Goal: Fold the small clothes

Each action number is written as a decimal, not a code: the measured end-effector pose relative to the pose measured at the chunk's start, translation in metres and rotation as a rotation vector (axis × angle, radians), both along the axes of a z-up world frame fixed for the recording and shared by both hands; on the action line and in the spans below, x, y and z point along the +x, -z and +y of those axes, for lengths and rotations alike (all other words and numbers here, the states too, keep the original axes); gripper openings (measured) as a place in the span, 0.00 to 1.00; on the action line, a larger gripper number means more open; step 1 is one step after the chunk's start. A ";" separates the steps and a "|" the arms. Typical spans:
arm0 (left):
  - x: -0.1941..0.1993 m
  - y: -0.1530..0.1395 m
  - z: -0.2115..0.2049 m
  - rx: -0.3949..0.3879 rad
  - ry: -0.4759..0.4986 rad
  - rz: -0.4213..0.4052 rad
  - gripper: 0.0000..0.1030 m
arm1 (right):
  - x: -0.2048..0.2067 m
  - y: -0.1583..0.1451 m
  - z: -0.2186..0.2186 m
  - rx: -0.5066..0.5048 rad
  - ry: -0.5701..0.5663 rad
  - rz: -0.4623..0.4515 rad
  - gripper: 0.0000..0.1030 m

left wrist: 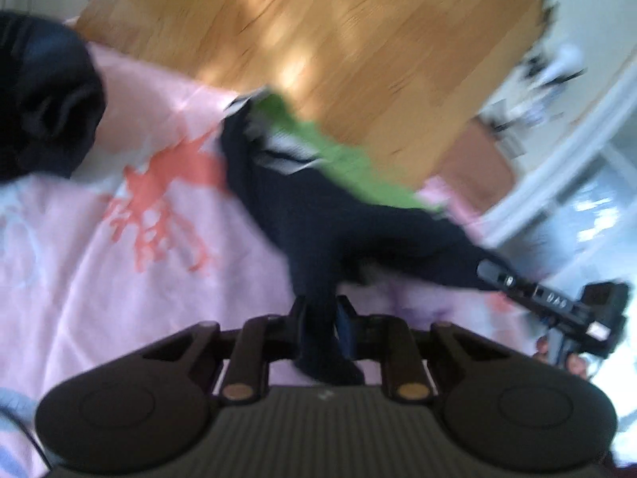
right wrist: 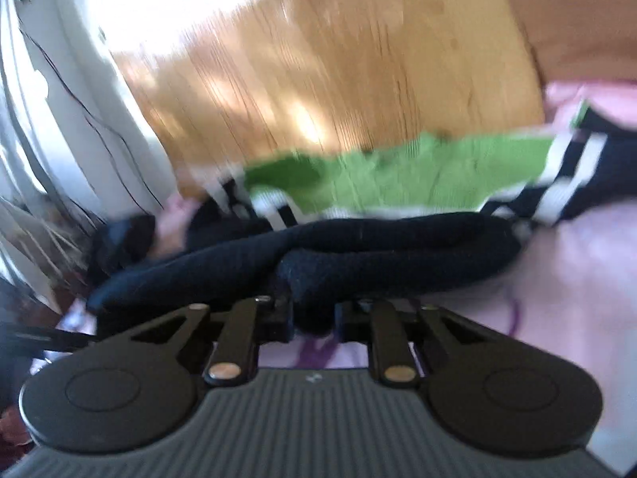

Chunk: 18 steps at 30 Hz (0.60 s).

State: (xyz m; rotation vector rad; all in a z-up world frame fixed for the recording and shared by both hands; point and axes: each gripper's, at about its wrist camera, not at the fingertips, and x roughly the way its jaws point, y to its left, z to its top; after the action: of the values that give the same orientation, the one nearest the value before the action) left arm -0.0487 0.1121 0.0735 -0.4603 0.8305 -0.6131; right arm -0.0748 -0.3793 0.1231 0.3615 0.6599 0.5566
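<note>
A small dark navy garment [left wrist: 318, 215] with a green part [left wrist: 338, 155] and white stripes lies bunched on the pink sheet [left wrist: 99, 279]. My left gripper [left wrist: 320, 318] is shut on a fold of its navy cloth, which hangs through the jaws. At the right of the left wrist view, my right gripper [left wrist: 491, 273] bites the garment's other end. In the right wrist view the right gripper [right wrist: 314, 314] is shut on a thick roll of the navy garment [right wrist: 398, 255], with the green part [right wrist: 418, 175] and striped trim behind it. Both views are blurred.
Another dark piece of clothing [left wrist: 43, 99] lies at the sheet's far left. The sheet has a coral print [left wrist: 167, 191]. Beyond the bed edge is a wooden floor [left wrist: 318, 32] and white trim [right wrist: 79, 99]. A person's fingers [left wrist: 575, 364] hold the right gripper's handle.
</note>
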 end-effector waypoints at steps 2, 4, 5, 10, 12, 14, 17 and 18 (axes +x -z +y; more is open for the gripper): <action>-0.018 -0.021 0.012 -0.059 0.046 -0.053 0.13 | -0.019 -0.025 -0.028 0.044 -0.001 -0.007 0.16; -0.032 -0.035 0.015 -0.056 0.078 -0.099 0.13 | -0.042 -0.047 -0.055 0.033 0.022 -0.029 0.15; -0.037 -0.037 0.016 -0.043 0.087 -0.111 0.17 | -0.051 -0.050 -0.061 0.022 0.027 -0.030 0.15; -0.032 -0.003 0.012 0.026 -0.003 -0.020 0.70 | -0.083 -0.042 -0.099 -0.109 0.241 -0.043 0.34; -0.024 0.014 0.008 0.057 -0.033 0.024 0.76 | -0.085 -0.024 -0.106 -0.063 0.295 0.004 0.53; -0.017 0.025 0.005 0.083 -0.060 0.034 0.80 | -0.090 -0.005 -0.105 -0.018 0.237 0.049 0.54; -0.007 0.034 -0.001 0.096 -0.089 0.022 0.89 | -0.092 0.019 -0.080 -0.020 0.151 0.100 0.65; -0.004 0.037 -0.004 0.111 -0.101 0.013 0.89 | -0.092 0.025 -0.071 -0.028 0.115 0.119 0.68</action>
State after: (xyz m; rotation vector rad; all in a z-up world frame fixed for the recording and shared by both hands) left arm -0.0531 0.1080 0.0362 -0.4031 0.8434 -0.4690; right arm -0.1669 -0.4499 0.0978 0.4057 0.7555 0.4187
